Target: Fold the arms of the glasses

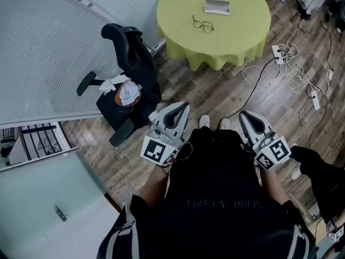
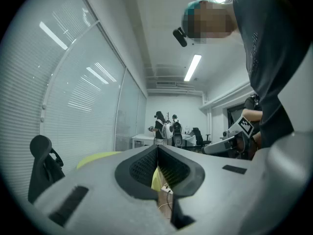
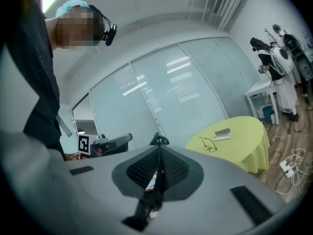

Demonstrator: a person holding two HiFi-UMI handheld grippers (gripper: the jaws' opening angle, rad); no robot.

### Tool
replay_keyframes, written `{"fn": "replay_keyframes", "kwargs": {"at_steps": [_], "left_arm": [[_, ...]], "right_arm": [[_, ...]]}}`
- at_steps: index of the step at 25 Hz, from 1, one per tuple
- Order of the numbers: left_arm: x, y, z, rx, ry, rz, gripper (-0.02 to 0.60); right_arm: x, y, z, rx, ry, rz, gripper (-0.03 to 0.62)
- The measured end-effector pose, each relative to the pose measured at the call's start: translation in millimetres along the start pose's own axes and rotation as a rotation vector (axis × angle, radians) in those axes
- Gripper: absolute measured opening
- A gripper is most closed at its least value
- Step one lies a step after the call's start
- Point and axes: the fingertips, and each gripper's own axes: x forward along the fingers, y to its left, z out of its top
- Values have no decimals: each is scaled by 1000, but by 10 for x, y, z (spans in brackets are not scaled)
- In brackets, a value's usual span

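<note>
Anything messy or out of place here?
Loose cables and power strips sprawl tangled over the floor right of the yellow table, and a crumpled cloth is heaped on the office chair. The glasses lie neatly on the table.

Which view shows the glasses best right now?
The head view: it looks down on the glasses, unobstructed on the round yellow table. The right gripper view shows them smaller, from the side. The left gripper view shows only the table's edge, not the glasses.

Bright, even indoor light; ceiling strips (image 2: 193, 67) glare in the left gripper view's upper centre. Gripper views bend hard, corners black, near foreground soft. Head view sharp, shadows faint.
</note>
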Motion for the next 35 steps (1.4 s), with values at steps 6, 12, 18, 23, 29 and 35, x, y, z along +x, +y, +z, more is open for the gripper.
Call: {"fn": "replay_keyframes", "kwargs": {"at_steps": [6, 12, 18, 23, 29, 35], "left_arm": [[65, -261, -53, -5, 11, 24, 19], [167, -351, -76, -18, -4, 21, 20], [306, -206, -121, -17, -5, 30, 20], [464, 30, -171, -25, -3, 29, 20], [750, 340, -204, -26, 15, 8, 20], [976, 821, -259, -49, 9, -23, 20]], "right_arm": [[-198, -82, -57, -44, 37, 42, 32], [-211, -184, 10, -42, 13, 40, 33], [-110, -297, -9, -21, 31, 50, 33], [84, -407, 76, -17, 28, 63, 32], [474, -605, 202, -18, 50, 62, 32], [1024, -750, 333, -77, 85, 63, 33]]}}
